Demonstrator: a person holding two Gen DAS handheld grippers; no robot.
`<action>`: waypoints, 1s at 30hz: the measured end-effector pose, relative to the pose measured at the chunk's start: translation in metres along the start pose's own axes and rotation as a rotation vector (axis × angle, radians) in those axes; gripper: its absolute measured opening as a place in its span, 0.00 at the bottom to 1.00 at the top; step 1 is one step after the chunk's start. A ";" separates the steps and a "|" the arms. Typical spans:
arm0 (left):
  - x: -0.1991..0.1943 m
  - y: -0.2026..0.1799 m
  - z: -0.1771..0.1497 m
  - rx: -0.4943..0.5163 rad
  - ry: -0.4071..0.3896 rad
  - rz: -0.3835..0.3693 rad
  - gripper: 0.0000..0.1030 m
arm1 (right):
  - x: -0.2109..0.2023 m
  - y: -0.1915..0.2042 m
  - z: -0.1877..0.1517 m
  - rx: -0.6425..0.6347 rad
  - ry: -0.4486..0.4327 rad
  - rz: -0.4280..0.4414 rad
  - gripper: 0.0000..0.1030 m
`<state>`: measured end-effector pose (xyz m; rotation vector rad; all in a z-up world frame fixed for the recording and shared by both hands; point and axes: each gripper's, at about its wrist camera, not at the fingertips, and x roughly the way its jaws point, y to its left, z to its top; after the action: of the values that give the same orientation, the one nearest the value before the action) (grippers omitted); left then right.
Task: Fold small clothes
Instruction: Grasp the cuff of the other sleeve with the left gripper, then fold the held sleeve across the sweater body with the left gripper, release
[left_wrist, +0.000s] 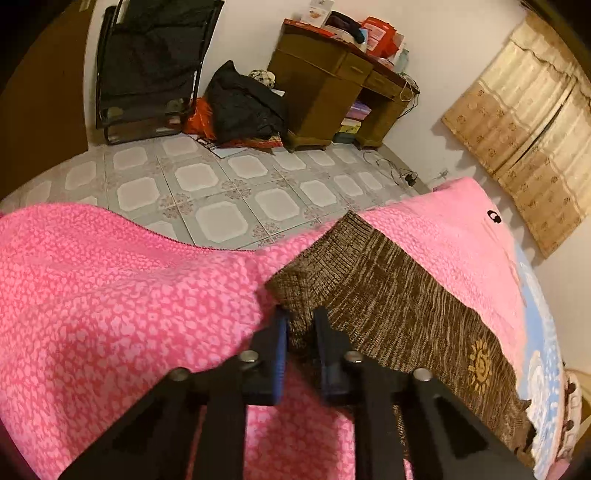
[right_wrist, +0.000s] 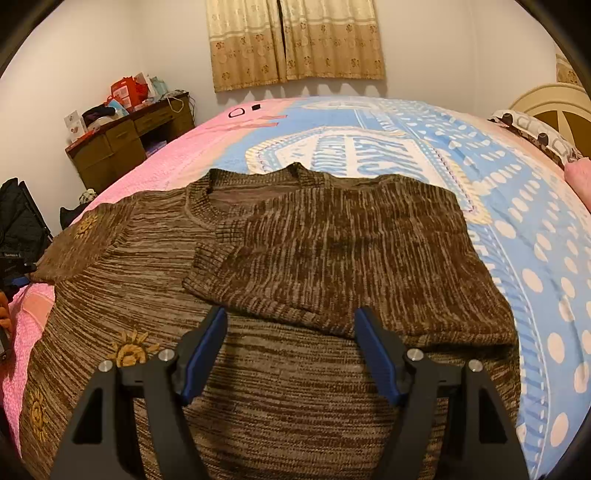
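Observation:
A brown knitted sweater (right_wrist: 295, 266) with small yellow sun motifs lies flat on the bed. Its right sleeve (right_wrist: 332, 254) is folded across the chest. Its left sleeve (left_wrist: 399, 302) stretches out over the pink bedding. My left gripper (left_wrist: 300, 314) is shut on the cuff end of that left sleeve; brown knit fills the narrow gap between the fingers. My right gripper (right_wrist: 290, 317) is open and empty, hovering just above the sweater's lower body in front of the folded sleeve.
The bed carries a pink and blue blanket (right_wrist: 498, 206) and a pink dotted cover (left_wrist: 110, 295). A tiled floor (left_wrist: 229, 184), a wooden desk (left_wrist: 332, 92), a black bag (left_wrist: 243, 103) and a folded black chair (left_wrist: 147, 66) lie beyond the bed edge. Curtains (right_wrist: 295, 40) hang behind.

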<state>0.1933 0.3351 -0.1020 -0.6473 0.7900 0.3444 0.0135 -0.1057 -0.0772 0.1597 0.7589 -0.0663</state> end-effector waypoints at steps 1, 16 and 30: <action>-0.002 0.000 0.000 0.004 -0.001 -0.006 0.09 | 0.000 0.000 0.000 0.002 0.001 0.000 0.72; -0.119 -0.187 -0.095 0.607 -0.254 -0.282 0.08 | 0.001 -0.008 -0.001 0.044 0.002 0.022 0.72; -0.099 -0.257 -0.272 0.956 0.090 -0.382 0.12 | -0.001 -0.014 -0.001 0.085 -0.008 0.045 0.72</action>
<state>0.1113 -0.0422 -0.0669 0.1007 0.7920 -0.4124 0.0103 -0.1195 -0.0794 0.2575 0.7448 -0.0569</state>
